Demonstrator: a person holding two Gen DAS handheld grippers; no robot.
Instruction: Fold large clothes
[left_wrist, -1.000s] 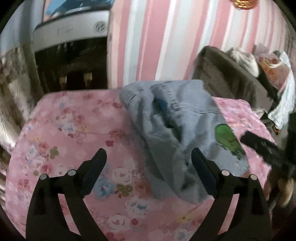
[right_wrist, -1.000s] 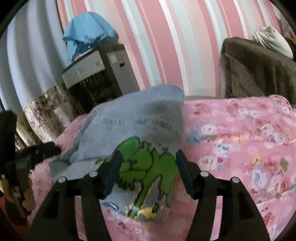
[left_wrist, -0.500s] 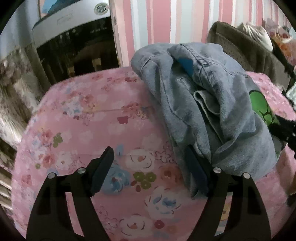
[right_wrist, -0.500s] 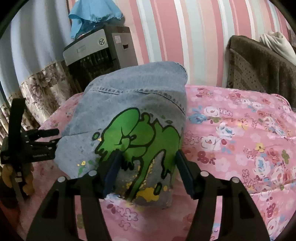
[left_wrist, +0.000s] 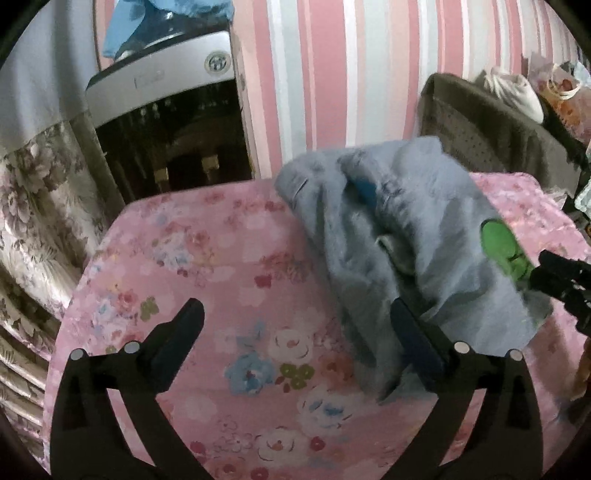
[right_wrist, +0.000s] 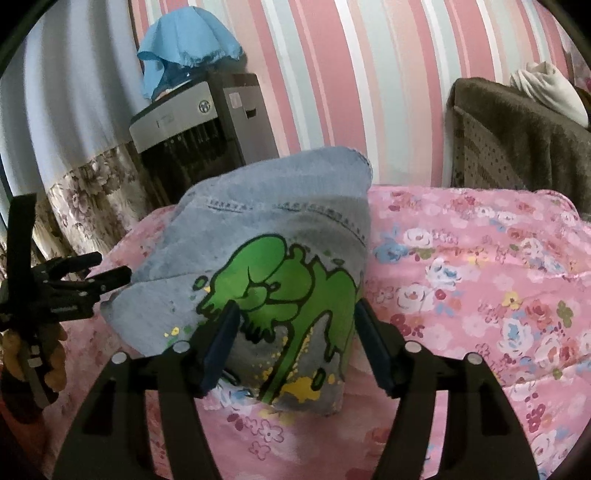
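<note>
Crumpled light-blue denim garment (right_wrist: 280, 236) with a green cartoon print, heaped on the pink floral bedcover (right_wrist: 480, 295).
Left gripper (left_wrist: 295, 321), at its nine o'clock, opening wide, empty; right gripper (right_wrist: 295, 325), at six o'clock, opening astride its printed edge.

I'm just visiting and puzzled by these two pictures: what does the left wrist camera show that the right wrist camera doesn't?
Only the left wrist view shows the denim garment's rumpled folds and the left tool, jaws opening, one finger against the denim. Only the right wrist view shows the whole green cartoon print, which the right tool straddles, jaws opening. Both show the floral pink cover, the striped wall and the grey appliance under a blue cloth.
</note>
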